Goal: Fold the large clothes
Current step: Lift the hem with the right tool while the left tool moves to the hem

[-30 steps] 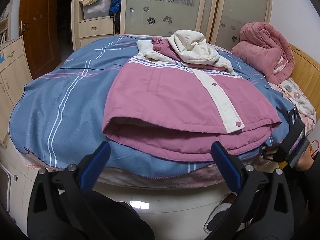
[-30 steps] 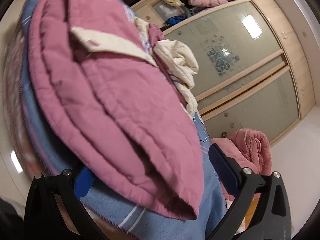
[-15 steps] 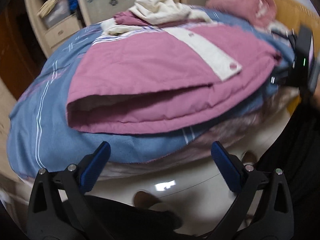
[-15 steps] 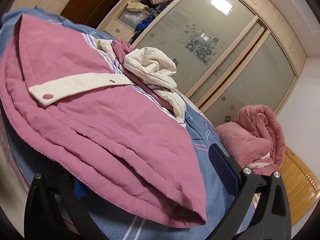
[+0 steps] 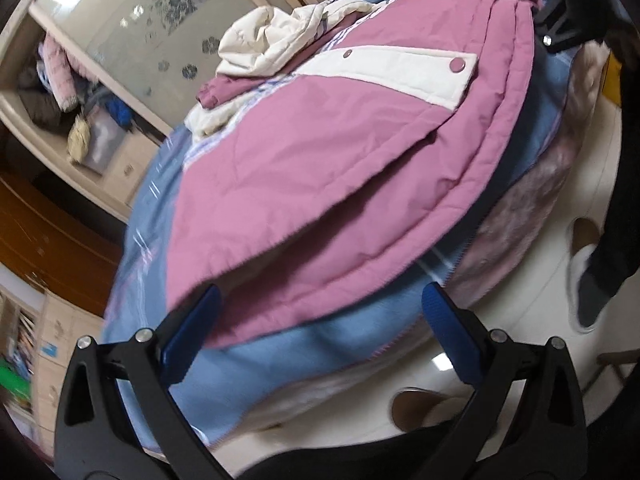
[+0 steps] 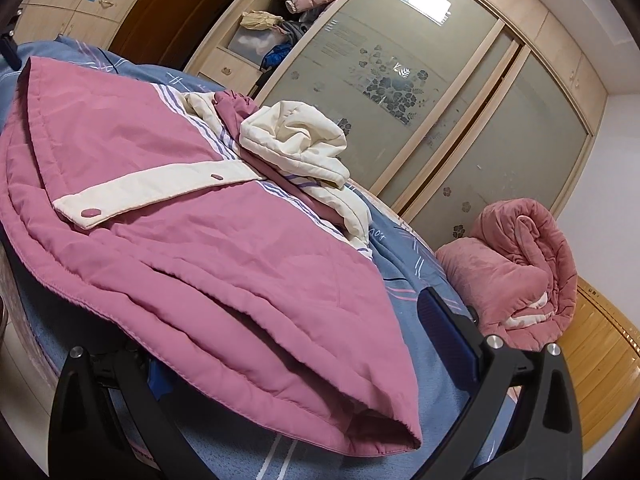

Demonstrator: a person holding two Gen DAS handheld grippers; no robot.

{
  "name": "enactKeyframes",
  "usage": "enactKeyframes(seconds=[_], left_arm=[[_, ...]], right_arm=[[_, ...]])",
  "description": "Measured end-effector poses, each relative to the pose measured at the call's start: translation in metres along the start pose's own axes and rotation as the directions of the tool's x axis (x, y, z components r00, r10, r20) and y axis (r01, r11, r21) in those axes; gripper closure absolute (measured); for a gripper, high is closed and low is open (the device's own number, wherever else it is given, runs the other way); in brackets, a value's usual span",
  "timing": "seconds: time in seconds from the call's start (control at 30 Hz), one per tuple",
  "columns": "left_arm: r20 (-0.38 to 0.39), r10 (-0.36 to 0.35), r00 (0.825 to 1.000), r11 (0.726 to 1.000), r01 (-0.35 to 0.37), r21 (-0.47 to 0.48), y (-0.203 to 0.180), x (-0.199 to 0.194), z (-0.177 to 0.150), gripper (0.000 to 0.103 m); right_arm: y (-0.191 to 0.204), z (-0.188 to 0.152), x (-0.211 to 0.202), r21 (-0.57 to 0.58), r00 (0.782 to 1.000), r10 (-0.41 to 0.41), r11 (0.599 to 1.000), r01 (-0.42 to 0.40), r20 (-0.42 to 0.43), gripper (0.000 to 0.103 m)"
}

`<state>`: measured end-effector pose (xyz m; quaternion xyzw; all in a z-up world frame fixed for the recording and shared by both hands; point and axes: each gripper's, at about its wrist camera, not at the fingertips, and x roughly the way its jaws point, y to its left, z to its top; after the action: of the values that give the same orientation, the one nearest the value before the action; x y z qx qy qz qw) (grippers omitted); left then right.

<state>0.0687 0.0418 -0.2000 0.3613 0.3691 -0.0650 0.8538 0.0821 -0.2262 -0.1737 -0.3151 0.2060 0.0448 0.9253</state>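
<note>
Left wrist view: a wide bed under a blue striped blanket (image 5: 256,364) fills everything ahead of the left gripper (image 5: 320,316). Spread on the blanket lies the task's garment, a large pink padded jacket (image 5: 320,184), already doubled over so that several quilted layers stack at its near hem. That hem sits just ahead of the spread blue fingers, and the left-hand fingertip touches or nearly touches the pink edge. The jaws stand wide apart and hold nothing.

Right wrist view: the same jacket (image 6: 192,248) stretches ahead and to the left of the right gripper (image 6: 304,344). Its layered corner hangs between the fingers, covering the left-hand one. These jaws also stand open, with nothing pinched. Ahead on the right, well apart from the jacket, rests a rolled pink quilt (image 6: 516,272).

Farther forward, at the jacket's top, a cream hood (image 6: 296,140) lies bunched. Nearer, a cream snap placket (image 6: 152,192) crosses the pink front, ending in a pink snap button (image 6: 91,213).

The jacket looks soft, puffy and fairly light, yet bulky. It should bend easily but spring back and slump, and its smooth shell may slide between layers. The best hold is probably the thick stitched hem at each lower corner, pinching all layers together so that none slips loose during the next fold towards the hood.
</note>
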Motion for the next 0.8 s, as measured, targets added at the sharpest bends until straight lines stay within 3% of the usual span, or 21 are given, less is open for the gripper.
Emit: enactKeyframes(seconds=[0.17, 0.47, 0.57, 0.67, 0.8], left_arm=[[-0.007, 0.060, 0.998, 0.995, -0.059, 0.076, -0.002, 0.011, 0.003, 0.002], [-0.010, 0.102, 0.995, 0.976, -0.098, 0.197, -0.014, 0.021, 0.003, 0.002], [0.031, 0.126, 0.992, 0.952, -0.130, 0.277, -0.024, 0.019, -0.002, 0.002], [0.117, 0.175, 0.978, 0.906, -0.207, 0.370, -0.036, 0.016, -0.009, 0.002], [0.126, 0.179, 0.976, 0.899, -0.214, 0.382, -0.038, 0.026, -0.010, 0.002]], right_arm=[[0.000, 0.000, 0.000, 0.004, 1.000, 0.003, 1.000, -0.003, -0.002, 0.001], [-0.001, 0.001, 0.000, 0.012, 1.000, -0.002, 1.000, 0.002, 0.002, 0.001], [-0.001, 0.000, -0.001, 0.007, 1.000, -0.003, 1.000, 0.003, 0.003, 0.001], [-0.001, 0.000, -0.001, 0.006, 1.000, -0.001, 1.000, 0.001, 0.001, 0.001], [0.000, -0.001, -0.002, 0.000, 1.000, -0.001, 1.000, 0.001, 0.000, 0.001]])
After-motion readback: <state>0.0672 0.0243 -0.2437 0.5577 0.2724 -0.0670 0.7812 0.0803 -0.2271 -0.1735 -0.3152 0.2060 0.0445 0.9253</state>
